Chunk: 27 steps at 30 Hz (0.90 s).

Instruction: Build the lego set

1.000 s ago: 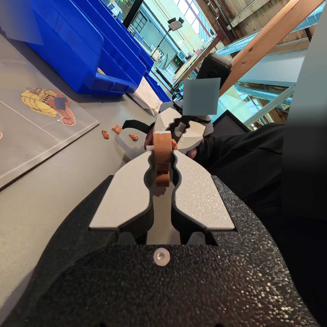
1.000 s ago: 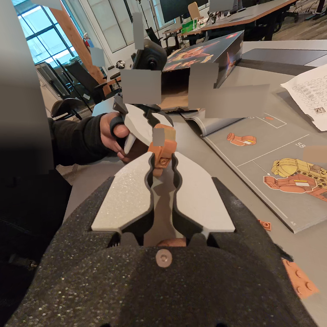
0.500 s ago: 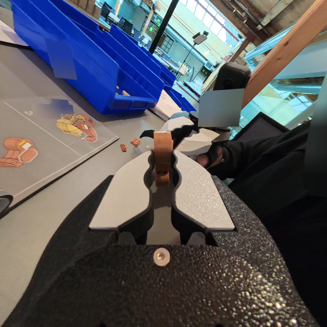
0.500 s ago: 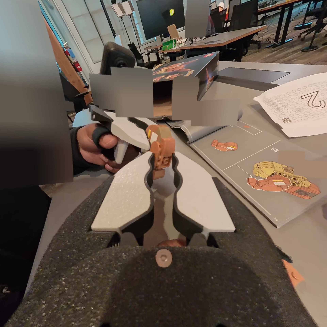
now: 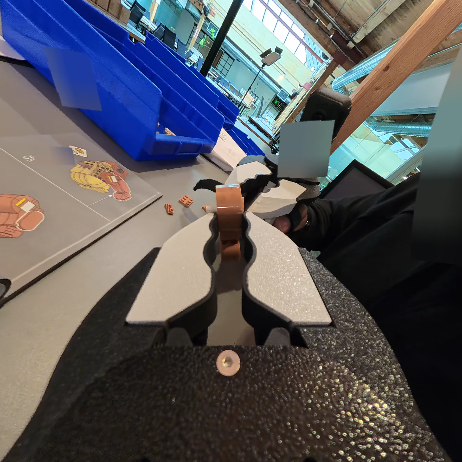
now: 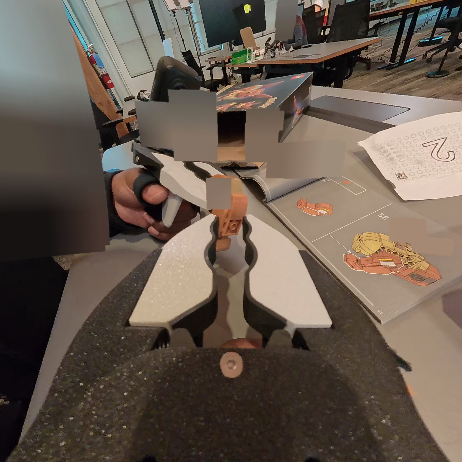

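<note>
LEFT GRIPPER: left gripper (image 5: 230, 220) nearly closed, both pads pressed on a brown brick assembly (image 5: 229, 215) held above the grey table (image 5: 75, 287)
RIGHT GRIPPER: right gripper (image 6: 228, 220) nearly closed on the same assembly; fingertips of the 2 grippers almost touching
NEARBY: 3 loose brown plates (image 5: 185, 200) at 10 o'clock of the left gripper; open instruction booklet (image 5: 62, 200) at 9 o'clock; blue bins (image 5: 125, 100) at 11 o'clock
</note>
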Available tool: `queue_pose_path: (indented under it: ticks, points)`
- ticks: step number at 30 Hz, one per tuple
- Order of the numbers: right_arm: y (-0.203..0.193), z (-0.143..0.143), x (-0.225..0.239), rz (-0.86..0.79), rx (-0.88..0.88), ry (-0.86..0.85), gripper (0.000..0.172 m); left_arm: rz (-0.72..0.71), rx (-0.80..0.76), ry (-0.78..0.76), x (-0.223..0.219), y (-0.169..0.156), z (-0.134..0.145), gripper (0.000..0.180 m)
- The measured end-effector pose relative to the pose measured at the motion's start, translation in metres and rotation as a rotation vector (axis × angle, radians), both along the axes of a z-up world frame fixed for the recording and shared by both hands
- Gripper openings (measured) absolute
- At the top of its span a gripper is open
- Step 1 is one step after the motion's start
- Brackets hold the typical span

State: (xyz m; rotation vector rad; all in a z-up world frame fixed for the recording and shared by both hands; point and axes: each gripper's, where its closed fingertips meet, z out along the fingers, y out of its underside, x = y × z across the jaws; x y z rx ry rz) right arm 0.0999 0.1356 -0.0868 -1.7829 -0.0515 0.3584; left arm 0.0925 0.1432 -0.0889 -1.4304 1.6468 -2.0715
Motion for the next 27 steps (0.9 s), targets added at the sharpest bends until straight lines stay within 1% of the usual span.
queue_pose_path:
  ticks: [4, 15, 27]
  points:
    - [0.000, 0.000, -0.001, -0.003, 0.004, -0.012, 0.015, 0.007, -0.010, -0.008, 0.000, 0.002, 0.001, 0.016]
    - [-0.003, 0.009, -0.002, 0.016, 0.058, -0.034, 0.018, -0.017, -0.008, -0.059, -0.003, -0.002, 0.009, 0.017]
    - [-0.008, 0.014, -0.017, 0.169, 0.072, 0.076, 0.018, -0.123, 0.021, -0.139, -0.014, -0.009, 0.015, 0.017]
